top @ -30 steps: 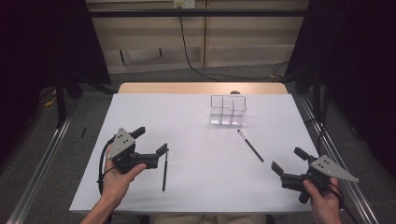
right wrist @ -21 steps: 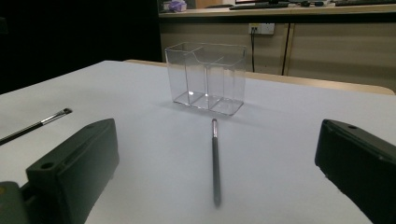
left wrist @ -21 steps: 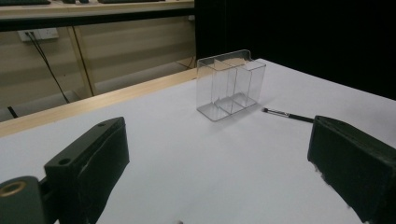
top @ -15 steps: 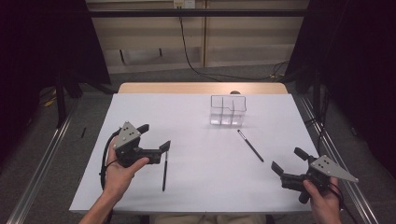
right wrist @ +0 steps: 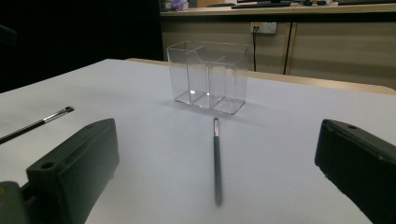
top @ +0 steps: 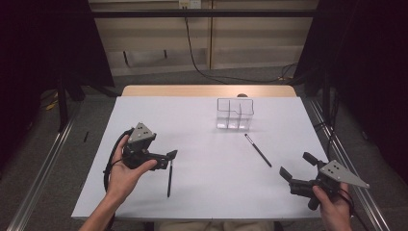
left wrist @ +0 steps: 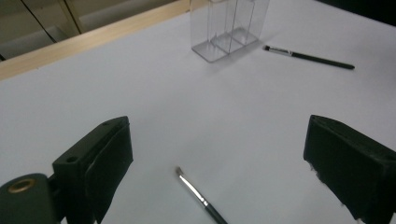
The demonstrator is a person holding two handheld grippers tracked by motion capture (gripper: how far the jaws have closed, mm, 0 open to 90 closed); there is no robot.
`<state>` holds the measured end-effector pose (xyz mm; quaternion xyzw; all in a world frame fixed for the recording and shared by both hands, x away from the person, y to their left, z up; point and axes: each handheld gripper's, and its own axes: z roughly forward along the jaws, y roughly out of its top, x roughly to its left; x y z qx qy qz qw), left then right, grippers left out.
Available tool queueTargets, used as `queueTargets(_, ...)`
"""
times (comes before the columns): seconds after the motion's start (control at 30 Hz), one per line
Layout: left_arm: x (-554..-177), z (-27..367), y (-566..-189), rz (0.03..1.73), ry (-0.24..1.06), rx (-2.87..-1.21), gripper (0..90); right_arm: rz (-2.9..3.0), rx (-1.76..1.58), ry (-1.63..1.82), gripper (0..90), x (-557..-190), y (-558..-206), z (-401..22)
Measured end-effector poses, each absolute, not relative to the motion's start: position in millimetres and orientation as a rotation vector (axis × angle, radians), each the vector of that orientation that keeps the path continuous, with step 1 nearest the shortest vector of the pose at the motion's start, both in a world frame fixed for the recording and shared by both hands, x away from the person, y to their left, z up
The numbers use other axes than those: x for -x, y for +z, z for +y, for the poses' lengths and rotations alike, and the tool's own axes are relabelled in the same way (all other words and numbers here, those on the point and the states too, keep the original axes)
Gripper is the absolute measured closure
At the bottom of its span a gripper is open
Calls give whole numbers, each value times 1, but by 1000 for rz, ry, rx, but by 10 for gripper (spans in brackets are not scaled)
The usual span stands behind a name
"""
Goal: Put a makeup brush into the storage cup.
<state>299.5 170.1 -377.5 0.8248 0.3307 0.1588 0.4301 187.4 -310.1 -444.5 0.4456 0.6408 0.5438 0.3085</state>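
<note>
Between the left tongs [left wrist: 219,172], a brush [left wrist: 198,195]

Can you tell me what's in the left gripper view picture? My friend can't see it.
Two black claw jaws stand wide open over a thin makeup brush lying on a white table. Farther back stands a clear plastic organizer with empty compartments, and a second brush lies beside it.
</note>
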Motion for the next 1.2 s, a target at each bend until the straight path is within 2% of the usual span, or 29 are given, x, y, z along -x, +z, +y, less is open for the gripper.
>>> queueTargets(0.53, -307, 163, -394, 990, 193, -2267, 82, 1697, -1181, 1425, 0, -187, -445, -311)
queueTargets(0.77, -309, 159, -397, 1016, 157, -2377, 116, 1698, -1180, 1432, 0, -187, -445, -310)
queueTargets(0.87, -310, 156, -399, 1048, 171, -2406, 114, 1696, -1182, 1436, 0, -187, -444, -310)
queueTargets(1.2, -311, 147, -407, 1113, 85, -2501, 107, 1700, -1179, 1436, 0, -187, -445, -310)
